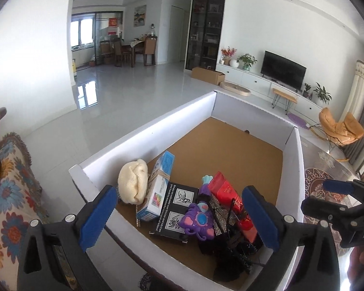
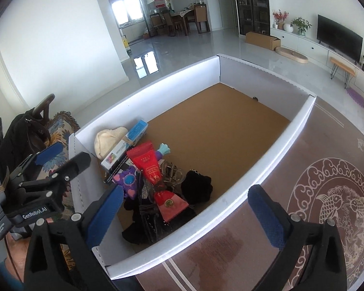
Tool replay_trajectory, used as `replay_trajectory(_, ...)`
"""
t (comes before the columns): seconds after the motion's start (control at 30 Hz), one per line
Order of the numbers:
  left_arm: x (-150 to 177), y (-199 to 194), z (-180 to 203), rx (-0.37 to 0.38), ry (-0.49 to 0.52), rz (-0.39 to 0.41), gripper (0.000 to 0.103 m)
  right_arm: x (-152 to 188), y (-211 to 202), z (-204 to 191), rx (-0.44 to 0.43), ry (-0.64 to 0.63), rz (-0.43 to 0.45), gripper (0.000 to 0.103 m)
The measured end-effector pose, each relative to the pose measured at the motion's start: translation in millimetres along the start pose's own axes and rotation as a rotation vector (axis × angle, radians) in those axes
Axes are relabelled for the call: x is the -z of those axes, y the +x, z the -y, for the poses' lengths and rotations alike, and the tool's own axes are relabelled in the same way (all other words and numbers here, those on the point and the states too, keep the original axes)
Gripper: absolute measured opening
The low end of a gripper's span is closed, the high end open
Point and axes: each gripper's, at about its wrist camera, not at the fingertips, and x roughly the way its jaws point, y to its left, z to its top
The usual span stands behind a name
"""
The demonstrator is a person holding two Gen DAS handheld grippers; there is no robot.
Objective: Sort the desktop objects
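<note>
A white-walled box (image 1: pixel 157 126) (image 2: pixel 157 89) with a brown cardboard floor holds a pile in its near corner. The pile includes a cream knitted hat (image 1: pixel 133 181) (image 2: pixel 109 138), a blue-and-white carton (image 1: pixel 157 184) (image 2: pixel 126 145), a black printed card (image 1: pixel 174 208), a purple toy (image 1: pixel 199 220) (image 2: pixel 127 179), a red packet (image 1: pixel 225 189) (image 2: pixel 150 167) and black cloth (image 2: pixel 196 186). My left gripper (image 1: pixel 179 215) hovers open above the pile, empty. My right gripper (image 2: pixel 185 208) is open over the box's near wall, holding nothing. Each gripper also shows in the other's view: the right gripper (image 1: pixel 337 194) and the left gripper (image 2: pixel 53 160).
The box stands on a brown table (image 2: pixel 327 206) with a pale fish pattern to the right. A floral-covered seat (image 1: pixel 9 194) and a black bag (image 2: pixel 19 133) lie to the left. The far half of the box floor is bare cardboard.
</note>
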Motion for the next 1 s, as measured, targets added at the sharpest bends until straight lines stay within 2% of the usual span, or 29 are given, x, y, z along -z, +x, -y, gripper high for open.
replay_trajectory(0.13,3,-2,1,-0.009,-0.021,-0.021,0.103,5,3,4,0.032,0.01,-0.024,0.103)
replay_trajectory(0.27,4,-10,6,-0.04,-0.002,-0.004,0.103,5,1,2,0.031,0.007,-0.012,0.103)
replay_trajectory(0.43,-1,-23,18,-0.145,0.057,-0.009,0.103,3,-1,-3,0.04,-0.022,-0.006,0.103)
replay_trajectory(0.6,1,-35,25,-0.136,0.1,-0.044,0.103,5,-1,-2,0.037,-0.031,-0.005,0.103)
replay_trajectory(0.7,4,-40,35,-0.214,0.163,-0.075,0.103,7,-2,-1,0.033,-0.033,0.001,0.103)
replay_trajectory(0.77,6,-44,42,-0.265,0.198,-0.06,0.103,7,-3,1,0.031,-0.028,0.0,0.103)
replay_trajectory(0.83,7,-49,47,-0.227,0.204,-0.048,0.103,6,-3,2,0.026,-0.026,0.0,0.103)
replay_trajectory(0.93,6,-52,46,-0.121,0.155,-0.061,0.103,5,-5,3,0.036,-0.035,0.003,0.103)
replay_trajectory(1.0,4,-52,45,-0.09,0.133,-0.059,0.103,1,-5,4,0.058,-0.045,-0.008,0.103)
